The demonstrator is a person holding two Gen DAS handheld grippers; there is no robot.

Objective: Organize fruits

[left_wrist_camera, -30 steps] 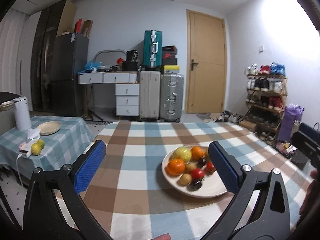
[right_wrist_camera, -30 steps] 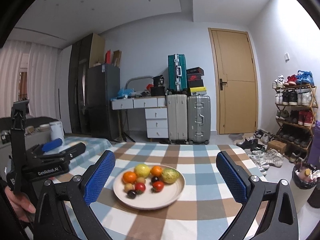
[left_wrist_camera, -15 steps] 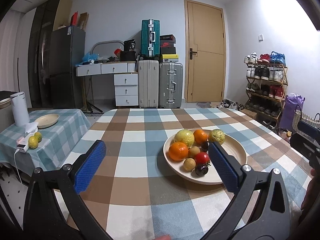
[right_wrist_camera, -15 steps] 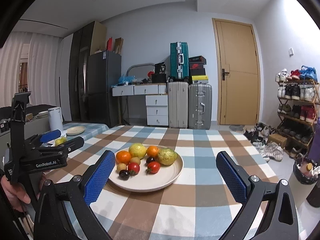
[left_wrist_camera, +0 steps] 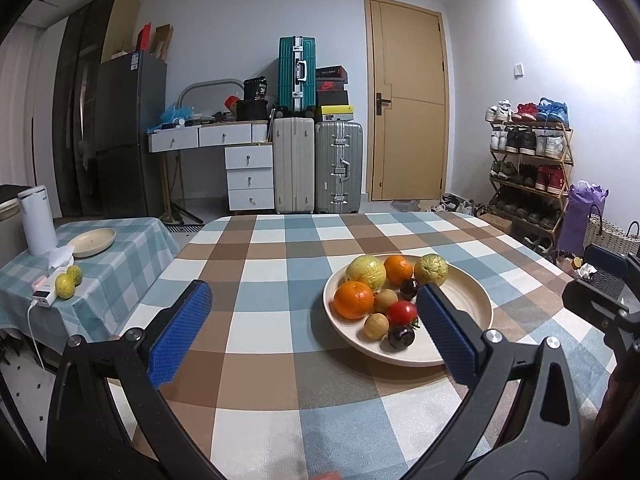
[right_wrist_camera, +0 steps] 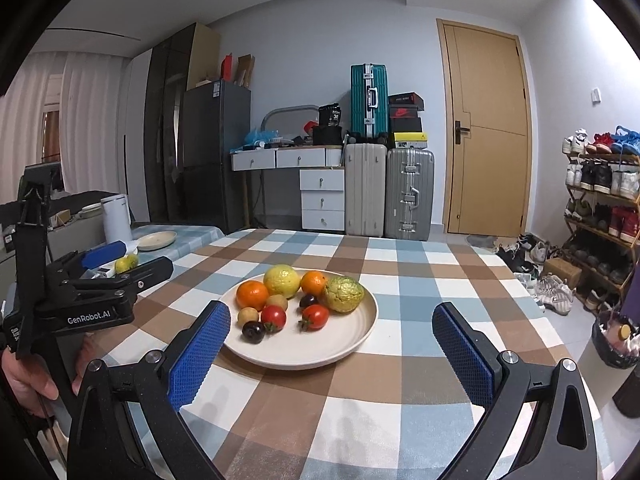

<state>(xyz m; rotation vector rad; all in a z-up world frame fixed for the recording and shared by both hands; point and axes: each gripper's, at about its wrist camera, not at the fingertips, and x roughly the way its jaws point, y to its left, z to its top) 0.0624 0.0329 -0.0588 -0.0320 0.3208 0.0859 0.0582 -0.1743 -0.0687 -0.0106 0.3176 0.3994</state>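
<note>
- Left wrist view: the left gripper is being held low over the checked table, its blue pads spread wide apart with nothing between them. The plate is being shown right of centre, and on it the fruits are being kept in a heap toward its left half: a yellow citrus, two oranges, a green fruit, small brown fruits, a tomato and two dark plums. At the left edge, two small yellow-green fruits are being left on a side table beside a second, bare plate.
- Right wrist view: the right gripper is likewise being held wide apart and unloaded, the plate lying just past its left pad, lower centre of the frame. The left gripper is being gripped by a hand at the lower left.
- Whether the heap is being sorted out or has been gathered cannot be told from this scene; both are fitted.
- For any pick, the round fruits are best being taken across their widest part, gently, since neighbours are likely to be nudged and rolled off the shallow rim.
</note>
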